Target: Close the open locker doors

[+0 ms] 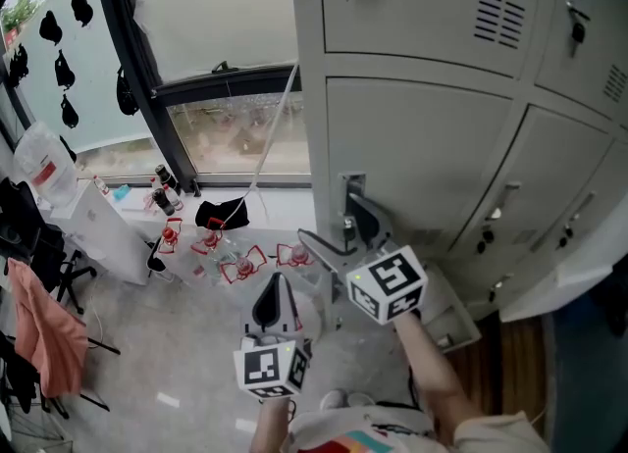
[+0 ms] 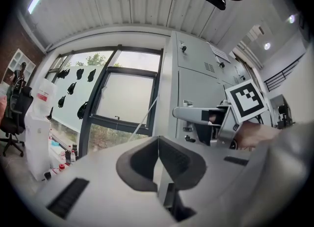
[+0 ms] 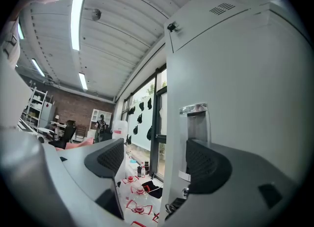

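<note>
A bank of grey lockers [image 1: 432, 10] fills the right of the head view. My right gripper [image 1: 331, 221] is open, its jaws on either side of the left edge of a middle locker door [image 1: 422, 157], just below that door's metal handle [image 1: 353, 186]. In the right gripper view the handle [image 3: 196, 123] stands right above the right jaw, and the right gripper [image 3: 154, 157] holds nothing. Whether this door sits fully flush I cannot tell. Another pale door [image 1: 574, 265] stands out open at the lower right. My left gripper [image 1: 278, 284] hangs lower and to the left, shut and empty [image 2: 158, 157].
Several red-capped bottles [image 1: 231, 260] and a black cloth [image 1: 221, 213] lie on the floor by the window [image 1: 226, 137]. A white cord [image 1: 275, 123] slants across the glass. A white box [image 1: 98, 226] and a chair with pink cloth [image 1: 44, 328] stand at the left.
</note>
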A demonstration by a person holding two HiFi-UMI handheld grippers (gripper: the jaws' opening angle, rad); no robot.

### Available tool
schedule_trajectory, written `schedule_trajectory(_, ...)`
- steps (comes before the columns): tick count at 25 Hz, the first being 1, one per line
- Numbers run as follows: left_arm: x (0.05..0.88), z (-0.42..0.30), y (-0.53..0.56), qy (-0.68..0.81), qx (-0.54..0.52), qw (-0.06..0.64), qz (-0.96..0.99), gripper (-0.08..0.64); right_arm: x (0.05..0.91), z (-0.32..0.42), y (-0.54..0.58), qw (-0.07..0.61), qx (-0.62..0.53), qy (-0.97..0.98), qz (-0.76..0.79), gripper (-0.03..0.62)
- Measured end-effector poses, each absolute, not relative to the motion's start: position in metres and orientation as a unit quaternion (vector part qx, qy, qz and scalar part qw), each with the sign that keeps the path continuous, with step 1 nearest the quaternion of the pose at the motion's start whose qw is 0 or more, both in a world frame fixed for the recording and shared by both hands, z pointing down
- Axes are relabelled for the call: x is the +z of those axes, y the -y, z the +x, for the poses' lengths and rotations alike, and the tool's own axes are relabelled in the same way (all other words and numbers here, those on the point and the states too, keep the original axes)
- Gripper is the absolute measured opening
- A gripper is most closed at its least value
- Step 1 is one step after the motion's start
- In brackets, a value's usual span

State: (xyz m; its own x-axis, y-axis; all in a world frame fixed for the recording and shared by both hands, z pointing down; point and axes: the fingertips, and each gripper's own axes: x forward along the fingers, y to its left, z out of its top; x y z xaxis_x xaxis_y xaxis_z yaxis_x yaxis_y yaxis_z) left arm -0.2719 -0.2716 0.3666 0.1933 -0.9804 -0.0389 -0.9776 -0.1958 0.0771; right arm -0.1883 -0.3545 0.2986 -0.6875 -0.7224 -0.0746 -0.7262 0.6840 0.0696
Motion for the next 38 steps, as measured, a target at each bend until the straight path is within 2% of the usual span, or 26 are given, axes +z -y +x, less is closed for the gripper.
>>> schedule_trajectory(28,0.369,-0.25,0.259,0.602,-0.04,0.026,0.797,0.006,0.298,-0.182,0.37,0.015,0.073,-0.897,-0.436,0.388)
schedule_trajectory(35,0.376,-0.217,0.265,0.569,-0.029,0.011,0.822,0.006,0.282,-0.162,0.333,0.009,0.107,-0.908,-0.405,0.388)
schedule_trajectory(38,0.371,-0.199,0.265,0.563,-0.048,0.04,0.824,0.006,0.272,-0.144,0.315,0.022,0.12,-0.912,-0.392,0.388)
